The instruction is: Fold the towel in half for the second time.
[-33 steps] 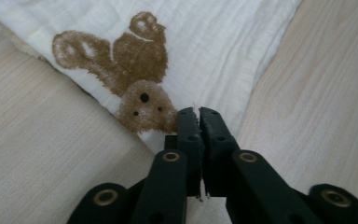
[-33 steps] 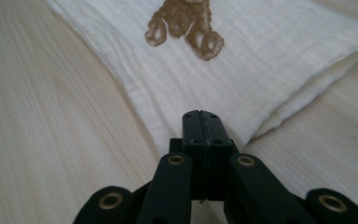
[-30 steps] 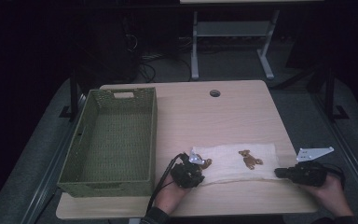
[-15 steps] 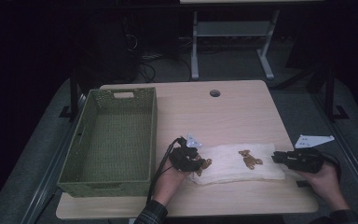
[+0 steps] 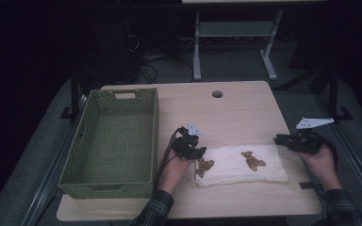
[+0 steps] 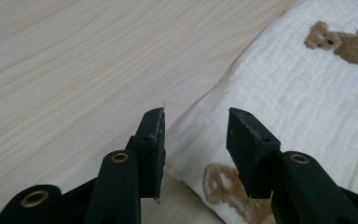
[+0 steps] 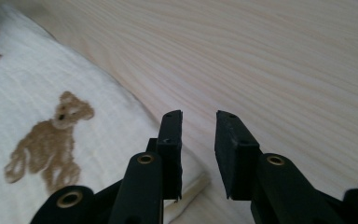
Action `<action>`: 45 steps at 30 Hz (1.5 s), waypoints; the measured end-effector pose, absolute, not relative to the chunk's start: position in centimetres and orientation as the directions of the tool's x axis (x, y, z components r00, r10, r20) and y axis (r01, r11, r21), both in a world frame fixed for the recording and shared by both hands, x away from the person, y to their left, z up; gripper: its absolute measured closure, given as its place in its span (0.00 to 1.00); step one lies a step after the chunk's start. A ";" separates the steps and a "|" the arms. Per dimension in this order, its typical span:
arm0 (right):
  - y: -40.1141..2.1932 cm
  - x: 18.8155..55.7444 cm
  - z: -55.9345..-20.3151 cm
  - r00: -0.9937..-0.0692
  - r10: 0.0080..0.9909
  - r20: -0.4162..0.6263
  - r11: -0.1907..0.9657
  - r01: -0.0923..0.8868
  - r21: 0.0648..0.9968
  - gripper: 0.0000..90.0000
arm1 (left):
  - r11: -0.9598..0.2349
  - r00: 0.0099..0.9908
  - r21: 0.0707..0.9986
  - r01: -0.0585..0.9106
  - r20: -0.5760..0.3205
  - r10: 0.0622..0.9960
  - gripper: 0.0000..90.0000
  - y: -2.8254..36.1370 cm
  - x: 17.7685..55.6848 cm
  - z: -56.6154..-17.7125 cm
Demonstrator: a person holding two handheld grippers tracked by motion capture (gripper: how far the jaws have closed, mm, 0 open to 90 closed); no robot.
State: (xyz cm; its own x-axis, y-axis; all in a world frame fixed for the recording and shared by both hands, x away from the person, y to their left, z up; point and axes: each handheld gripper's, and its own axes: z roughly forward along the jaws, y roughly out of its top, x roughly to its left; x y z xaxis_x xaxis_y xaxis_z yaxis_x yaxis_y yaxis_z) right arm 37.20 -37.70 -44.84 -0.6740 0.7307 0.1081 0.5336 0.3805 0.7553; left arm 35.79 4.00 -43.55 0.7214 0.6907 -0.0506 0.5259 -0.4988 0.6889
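High view: hands (image 5: 172, 165) flanking cloth (image 5: 240, 164).

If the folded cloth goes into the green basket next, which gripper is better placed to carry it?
Probably the left gripper. It is at the end of the folded cloth nearest the green basket, jaws open. The right gripper is at the far end.

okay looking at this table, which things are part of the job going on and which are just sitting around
In the job:
- folded cloth with bear prints
- left tongs, open at its left end
- right tongs, open at its right end
- likely the green woven basket

Just around:
- metal stand behind the table
- floor cables
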 end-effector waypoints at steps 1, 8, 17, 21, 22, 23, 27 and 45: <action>-37.6 37.5 -45.0 -0.668 0.735 0.119 0.377 0.548 0.746 0.79 | -0.489 0.715 0.691 0.532 -0.057 0.697 0.63 3.9 35.9 -43.6; -37.6 37.9 -46.1 -0.678 0.725 0.122 0.416 0.572 0.707 0.78 | -0.492 0.703 0.680 0.543 -0.048 0.710 0.62 4.1 36.5 -44.0; -37.4 37.9 -47.1 -0.686 0.716 0.134 0.445 0.595 0.670 0.88 | -0.501 0.693 0.664 0.554 -0.034 0.720 0.62 4.3 36.7 -44.6; -37.3 37.9 -47.1 -0.691 0.710 0.141 0.446 0.594 0.669 0.91 | -0.504 0.686 0.650 0.569 -0.037 0.727 0.62 4.4 37.1 -45.2; -37.3 37.9 -47.1 -0.690 0.709 0.141 0.445 0.594 0.670 0.91 | -0.505 0.684 0.646 0.573 -0.038 0.728 0.62 4.4 37.1 -45.3; -37.3 37.9 -47.1 -0.689 0.711 0.143 0.443 0.596 0.670 0.91 | -0.508 0.684 0.643 0.573 -0.033 0.729 0.62 4.4 37.2 -45.5; -37.3 37.9 -47.1 -0.690 0.710 0.143 0.445 0.596 0.669 0.92 | -0.516 0.685 0.633 0.577 -0.030 0.728 0.64 4.4 37.6 -46.1; -37.9 38.5 -46.6 -0.681 0.721 0.128 0.436 0.590 0.680 0.95 | -0.459 0.691 0.690 0.560 -0.083 0.718 0.96 4.5 38.0 -45.1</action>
